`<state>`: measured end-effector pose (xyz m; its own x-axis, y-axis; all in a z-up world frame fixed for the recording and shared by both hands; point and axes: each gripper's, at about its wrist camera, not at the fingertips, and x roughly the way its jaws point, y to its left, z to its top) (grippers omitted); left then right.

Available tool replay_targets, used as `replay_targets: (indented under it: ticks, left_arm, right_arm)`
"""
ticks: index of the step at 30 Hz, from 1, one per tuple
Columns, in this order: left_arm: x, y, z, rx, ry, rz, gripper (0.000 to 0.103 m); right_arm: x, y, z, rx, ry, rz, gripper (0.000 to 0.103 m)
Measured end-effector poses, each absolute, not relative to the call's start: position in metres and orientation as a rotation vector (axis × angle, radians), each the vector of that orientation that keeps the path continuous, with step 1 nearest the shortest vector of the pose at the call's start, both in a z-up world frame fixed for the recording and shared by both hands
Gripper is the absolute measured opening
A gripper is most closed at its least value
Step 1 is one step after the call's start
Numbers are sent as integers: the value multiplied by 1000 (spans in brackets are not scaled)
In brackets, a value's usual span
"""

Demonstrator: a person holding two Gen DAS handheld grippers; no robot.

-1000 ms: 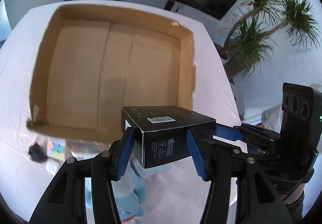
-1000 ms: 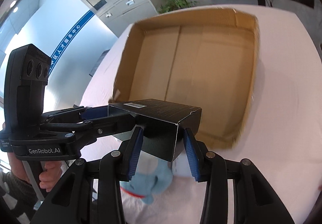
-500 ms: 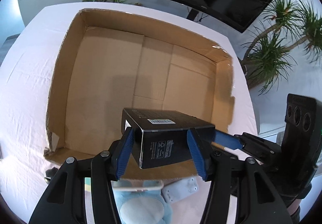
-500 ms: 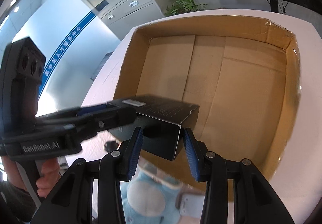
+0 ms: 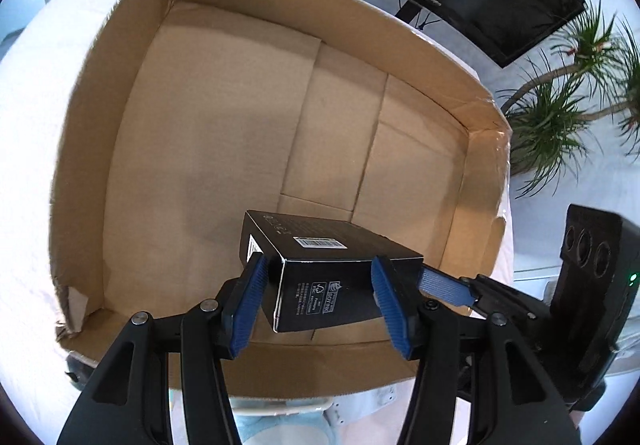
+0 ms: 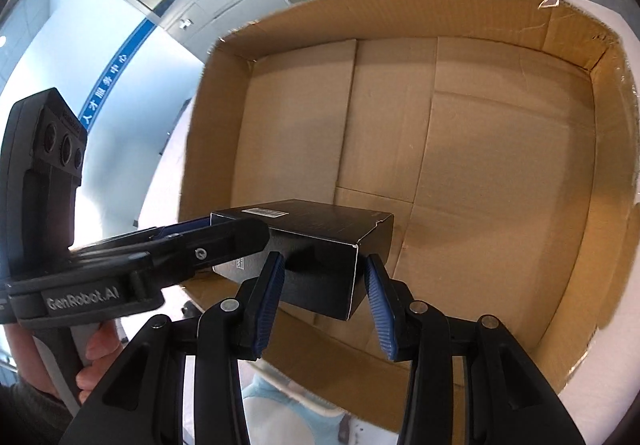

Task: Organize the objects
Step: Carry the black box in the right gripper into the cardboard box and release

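Black carton (image 5: 320, 277) above cardboard box (image 5: 208, 149)

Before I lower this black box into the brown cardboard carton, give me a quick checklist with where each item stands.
1. Left gripper clamped on the black rectangular retail box: ok, blue pads on both sides.
2. Right gripper clamped on the box's other end: ok.
3. Box past the near wall of the open brown cardboard carton: ok, it hangs over the carton floor.
4. Carton floor under the box bare: ok where visible; the patch directly beneath is hidden.
5. Height left to the floor: cannot tell.
6. Light blue soft toy outside the carton, out of the path: ok.
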<state>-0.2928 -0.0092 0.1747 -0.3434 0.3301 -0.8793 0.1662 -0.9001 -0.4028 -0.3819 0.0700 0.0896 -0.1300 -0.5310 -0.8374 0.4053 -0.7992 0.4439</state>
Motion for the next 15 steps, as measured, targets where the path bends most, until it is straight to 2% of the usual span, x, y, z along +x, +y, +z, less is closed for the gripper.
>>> replay_targets:
  ticks: [6, 11, 12, 13, 15]
  left_arm:
    - [-302, -20, 162, -1723, -749, 2426, 53]
    - [-286, -21, 188, -1673, -619, 2565, 53]
    - [-281, -21, 195, -1656, -598, 2573, 57]
    - [-276, -21, 199, -1646, -580, 2571, 64]
    - [-260, -19, 211, -1622, -540, 2577, 67]
  right_arm:
    - [-385, 65, 85, 1513, -107, -2022, 40]
    - [-375, 77, 106, 1475, -29, -2135, 42]
    - [-371, 84, 113, 1460, -40, -2150, 43]
    - [-366, 89, 119, 1453, -49, -2163, 45]
    - [-356, 101, 130, 1452, -56, -2177, 62]
